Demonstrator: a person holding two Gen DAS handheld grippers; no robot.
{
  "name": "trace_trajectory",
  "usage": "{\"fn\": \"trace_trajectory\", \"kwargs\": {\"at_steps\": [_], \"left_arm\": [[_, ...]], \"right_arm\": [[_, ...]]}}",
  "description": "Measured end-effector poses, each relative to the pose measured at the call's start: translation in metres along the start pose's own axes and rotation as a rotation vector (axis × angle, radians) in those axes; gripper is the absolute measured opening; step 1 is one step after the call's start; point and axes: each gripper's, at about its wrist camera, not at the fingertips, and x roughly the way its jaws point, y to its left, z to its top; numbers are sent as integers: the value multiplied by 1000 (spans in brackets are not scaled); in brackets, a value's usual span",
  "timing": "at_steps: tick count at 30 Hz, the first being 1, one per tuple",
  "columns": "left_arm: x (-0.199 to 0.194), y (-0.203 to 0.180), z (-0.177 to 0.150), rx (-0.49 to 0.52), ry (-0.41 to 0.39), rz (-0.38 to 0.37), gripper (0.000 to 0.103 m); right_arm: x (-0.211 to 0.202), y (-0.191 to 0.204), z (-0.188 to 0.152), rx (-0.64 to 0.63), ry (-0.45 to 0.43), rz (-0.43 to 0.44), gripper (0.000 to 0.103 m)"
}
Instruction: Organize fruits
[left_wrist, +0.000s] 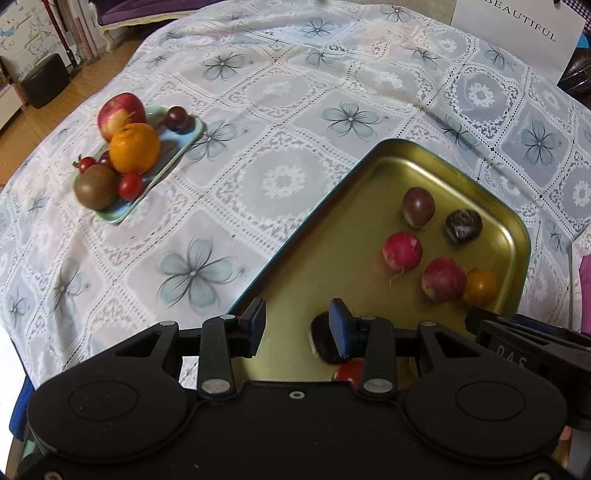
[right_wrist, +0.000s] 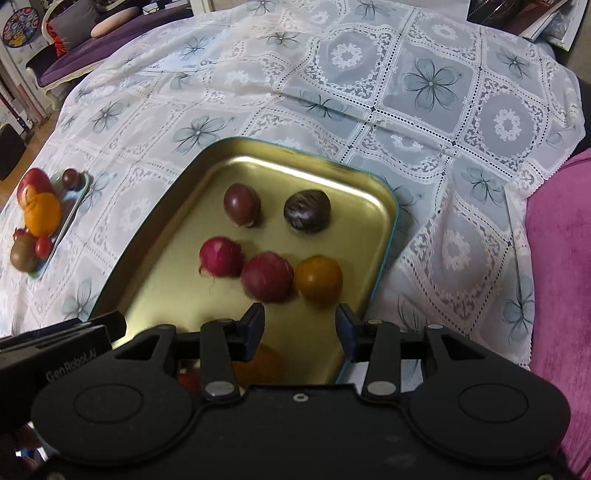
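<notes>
A gold metal tray (left_wrist: 332, 236) (right_wrist: 177, 236) holds a purple passion fruit (left_wrist: 418, 206) (right_wrist: 242, 204), a dark chestnut-like fruit (left_wrist: 463, 225) (right_wrist: 307, 210), two red radishes (left_wrist: 402, 250) (right_wrist: 221, 256), an orange tomato (left_wrist: 479, 288) (right_wrist: 318, 280) and a dark fruit (left_wrist: 325, 341) by my left fingers. My left gripper (left_wrist: 297, 328) is open and empty over the tray's near end. My right gripper (right_wrist: 300, 328) is open and empty over the tray's near right corner. A small green plate (left_wrist: 177, 147) (right_wrist: 68, 218) at left holds an apple (left_wrist: 120, 112), an orange (left_wrist: 135, 147), a kiwi (left_wrist: 96, 186), cherry tomatoes and a dark fruit.
A white lace tablecloth with blue flowers (left_wrist: 280, 110) (right_wrist: 424, 122) covers the table. A white sign (left_wrist: 517, 29) stands at the back right. A pink cushion (right_wrist: 561, 258) lies at the right. A red tomato (left_wrist: 349, 373) shows under my left gripper.
</notes>
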Motion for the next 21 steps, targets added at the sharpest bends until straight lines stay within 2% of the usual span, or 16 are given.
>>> {"fn": "trace_trajectory", "kwargs": {"at_steps": [9, 21], "left_arm": [[-11, 10, -30, -24, -12, -11, 48], [-21, 15, -58, -20, -40, 20, 48]], "right_arm": [[-21, 4, -27, -40, -32, -14, 44], [-30, 9, -46, -70, -36, -11, 44]]}}
